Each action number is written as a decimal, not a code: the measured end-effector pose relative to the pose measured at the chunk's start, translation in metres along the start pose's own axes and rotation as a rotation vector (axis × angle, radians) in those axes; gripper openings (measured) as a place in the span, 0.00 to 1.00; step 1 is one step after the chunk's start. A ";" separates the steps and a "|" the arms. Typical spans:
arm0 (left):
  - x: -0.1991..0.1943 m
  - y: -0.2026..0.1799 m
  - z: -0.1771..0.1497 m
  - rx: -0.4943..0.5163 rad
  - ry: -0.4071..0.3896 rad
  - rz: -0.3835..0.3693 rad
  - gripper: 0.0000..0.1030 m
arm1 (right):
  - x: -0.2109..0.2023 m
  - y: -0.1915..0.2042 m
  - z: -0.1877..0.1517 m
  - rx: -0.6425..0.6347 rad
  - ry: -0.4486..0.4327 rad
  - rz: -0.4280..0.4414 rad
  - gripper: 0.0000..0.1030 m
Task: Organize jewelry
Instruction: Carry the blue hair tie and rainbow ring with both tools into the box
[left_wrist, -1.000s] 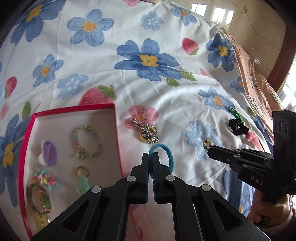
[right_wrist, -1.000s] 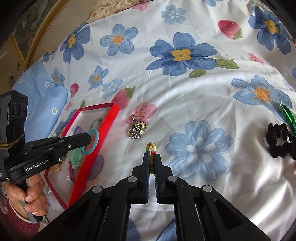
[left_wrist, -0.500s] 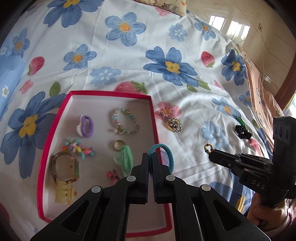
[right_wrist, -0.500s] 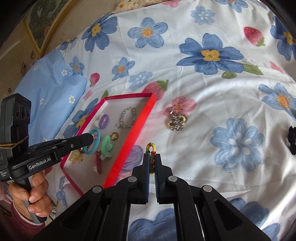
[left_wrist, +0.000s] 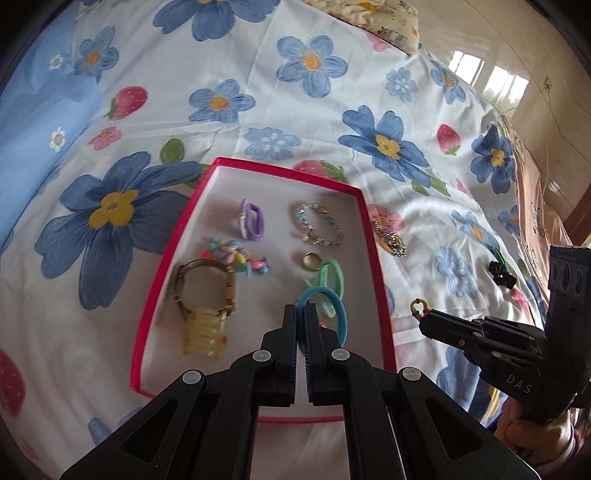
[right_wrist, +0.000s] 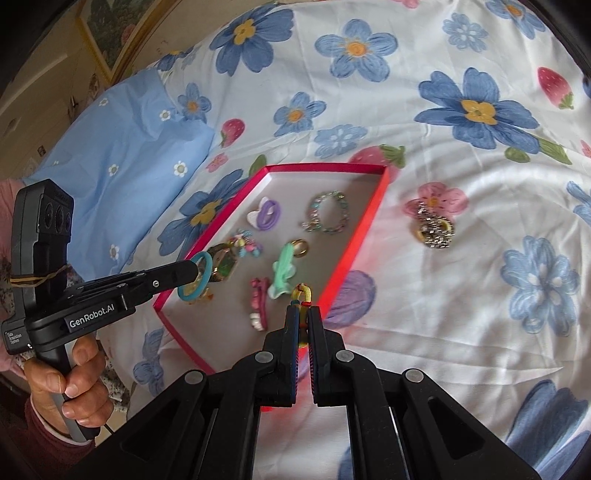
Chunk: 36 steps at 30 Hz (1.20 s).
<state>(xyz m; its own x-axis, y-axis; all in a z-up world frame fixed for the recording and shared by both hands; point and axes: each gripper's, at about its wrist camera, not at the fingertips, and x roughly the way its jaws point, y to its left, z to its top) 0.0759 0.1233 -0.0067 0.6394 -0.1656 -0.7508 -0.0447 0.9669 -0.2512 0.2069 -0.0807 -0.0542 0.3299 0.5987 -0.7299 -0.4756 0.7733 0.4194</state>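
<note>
Left gripper (left_wrist: 300, 312) clamped on a blue hair tie (left_wrist: 330, 304) above the red tray (left_wrist: 162, 266); right gripper (right_wrist: 303, 314) clamped on a small multicoloured loop (right_wrist: 303, 295) near the tray's edge. Risk: early release drops it outside onto the bedspread (right_wrist: 461, 295).

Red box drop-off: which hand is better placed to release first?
Left. The left gripper holds the teal hair tie right over the red box; the right gripper, holding the small ring, sits at its near edge.
</note>
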 end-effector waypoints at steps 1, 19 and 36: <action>-0.002 0.003 -0.002 -0.004 -0.002 0.005 0.03 | 0.002 0.005 -0.001 -0.008 0.005 0.005 0.04; -0.008 0.048 -0.026 -0.097 0.040 0.058 0.03 | 0.033 0.043 -0.017 -0.076 0.089 0.046 0.04; 0.026 0.032 -0.029 -0.049 0.103 0.040 0.03 | 0.053 0.040 -0.021 -0.101 0.140 0.000 0.04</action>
<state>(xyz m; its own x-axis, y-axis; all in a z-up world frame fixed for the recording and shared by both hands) 0.0687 0.1442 -0.0524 0.5545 -0.1489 -0.8187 -0.1076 0.9628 -0.2480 0.1885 -0.0224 -0.0873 0.2161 0.5582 -0.8011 -0.5575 0.7441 0.3681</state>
